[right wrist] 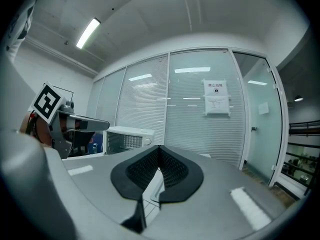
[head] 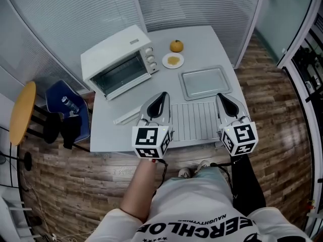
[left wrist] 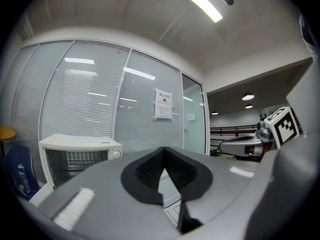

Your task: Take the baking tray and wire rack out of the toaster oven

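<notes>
The white toaster oven point(head: 118, 62) stands at the table's back left, its glass door facing me; it also shows in the left gripper view point(left wrist: 75, 154) and the right gripper view point(right wrist: 131, 136). The silver baking tray point(head: 205, 82) lies flat on the table to the oven's right. In front of the tray lies the wire rack point(head: 193, 121), near the table's front edge. My left gripper point(head: 163, 95) point(left wrist: 163, 151) hovers by the rack's left edge, shut and empty. By the rack's right edge my right gripper point(head: 220, 97) point(right wrist: 159, 149) is also shut on nothing.
An orange fruit point(head: 176, 46) and a small plate point(head: 173, 60) sit behind the tray. A white strip point(head: 126, 117) lies left of the rack. A blue chair point(head: 68, 105) with a bottle and a yellow stool point(head: 22, 112) stand left of the grey table point(head: 108, 127).
</notes>
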